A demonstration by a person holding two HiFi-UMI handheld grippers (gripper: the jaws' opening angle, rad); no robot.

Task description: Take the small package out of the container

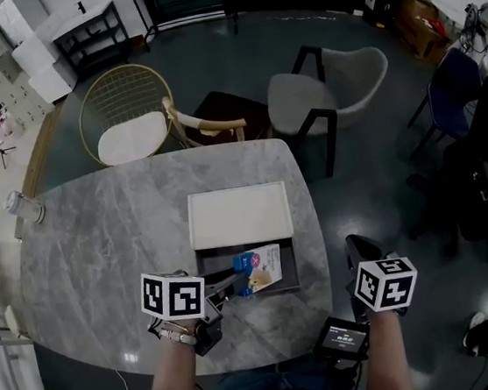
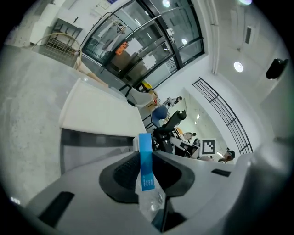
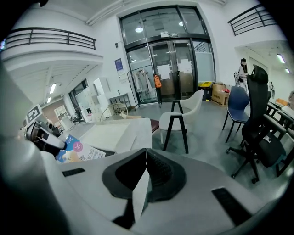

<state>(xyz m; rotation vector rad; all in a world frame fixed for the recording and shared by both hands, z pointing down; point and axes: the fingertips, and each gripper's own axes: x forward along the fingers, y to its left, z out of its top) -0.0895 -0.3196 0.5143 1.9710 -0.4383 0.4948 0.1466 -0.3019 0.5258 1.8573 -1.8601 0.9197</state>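
The small package (image 1: 260, 269), blue and white with a dog picture, stands tilted over the dark open container (image 1: 213, 264) near the table's front edge. My left gripper (image 1: 233, 285) is shut on the package's left edge. In the left gripper view the package's blue edge (image 2: 146, 160) is pinched between the jaws of that gripper (image 2: 146, 153), with the container (image 2: 87, 137) just beyond. My right gripper (image 1: 359, 248) hangs off the table's right side, shut and holding nothing (image 3: 146, 158). The right gripper view also shows the package (image 3: 73, 151) at the left.
A white lid (image 1: 239, 215) lies against the container's far side on the grey marble table (image 1: 100, 243). A small jar (image 1: 23, 206) stands at the table's left edge. A gold wire chair (image 1: 125, 111), a wooden chair (image 1: 209, 123) and a grey chair (image 1: 328, 91) stand beyond the table.
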